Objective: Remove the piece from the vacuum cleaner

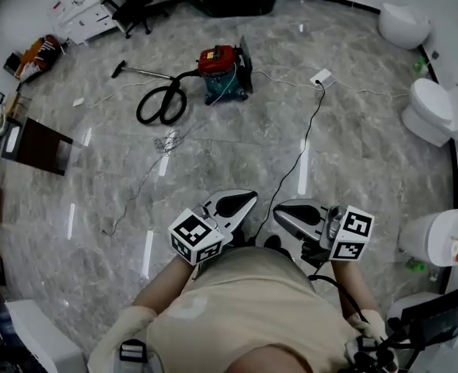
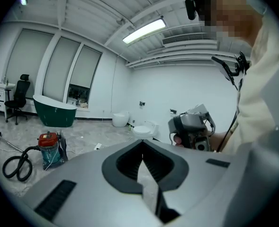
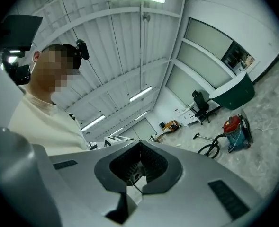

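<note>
Though shut, left tool (image 2: 142, 144), right tool (image 3: 140, 144) empty.

Marble floor (image 1: 368, 123) carries a red vacuum cleaner (image 1: 222, 71), its hose (image 1: 166, 101), a power strip (image 1: 320, 77)

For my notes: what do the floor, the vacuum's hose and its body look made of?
Floor: polished stone or marble-look tile; grey veining, glossy light streaks. Hose: likely flexible black plastic or rubber; it lies looped. Vacuum body: probably moulded plastic, red top, teal drum; too small to be sure.
</note>
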{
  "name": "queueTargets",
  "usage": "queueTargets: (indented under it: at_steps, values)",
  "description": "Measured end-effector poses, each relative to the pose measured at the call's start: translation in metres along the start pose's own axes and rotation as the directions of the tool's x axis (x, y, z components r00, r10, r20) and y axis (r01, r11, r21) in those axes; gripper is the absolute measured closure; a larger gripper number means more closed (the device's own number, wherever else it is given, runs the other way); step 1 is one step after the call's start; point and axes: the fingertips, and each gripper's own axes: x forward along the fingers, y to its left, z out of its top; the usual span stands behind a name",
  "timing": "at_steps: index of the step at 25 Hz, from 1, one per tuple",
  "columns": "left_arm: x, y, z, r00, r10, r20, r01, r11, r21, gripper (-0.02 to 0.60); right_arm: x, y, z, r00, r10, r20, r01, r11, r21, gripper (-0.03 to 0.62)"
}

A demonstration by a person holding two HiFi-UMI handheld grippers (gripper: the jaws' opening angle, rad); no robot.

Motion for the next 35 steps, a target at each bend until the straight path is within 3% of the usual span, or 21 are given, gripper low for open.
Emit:
queueTargets:
  at_steps: [8,17,21,25,29,35]
  values:
    - [0.018,0.059,0.011,0.999,-0.027,0.04,0.029,0.998,-0.051,0.578,0.028,-0.04,0.017,0.993,-0.103,0.048,0.1,0.993,0.054,0.592]
    - [0.011,0.168,0.047,0.995,-0.044,0.087,0.047,0.998,-0.044,0.578,0.091,-0.107,0.052,0.963,-0.256,0.09,0.244,0.962,0.126,0.592]
    - [0.001,0.205,0.06,0.991,-0.065,0.118,0.069,0.997,-0.035,0.577,0.126,-0.128,0.064,0.961,-0.268,0.064,0.26,0.959,0.115,0.592]
    - [-0.015,0.236,0.069,0.975,-0.119,0.189,0.144,0.982,-0.122,0.578,0.167,-0.146,0.067,0.963,-0.268,-0.006,0.268,0.96,0.075,0.592]
    - [-0.022,0.261,0.066,0.973,-0.145,0.178,0.166,0.98,-0.107,0.578,0.188,-0.176,0.073,0.927,-0.375,-0.012,0.375,0.923,0.085,0.592]
    - [-0.02,0.283,0.073,0.974,-0.147,0.17,0.163,0.983,-0.087,0.578,0.212,-0.185,0.078,0.94,-0.341,-0.007,0.34,0.937,0.08,0.592]
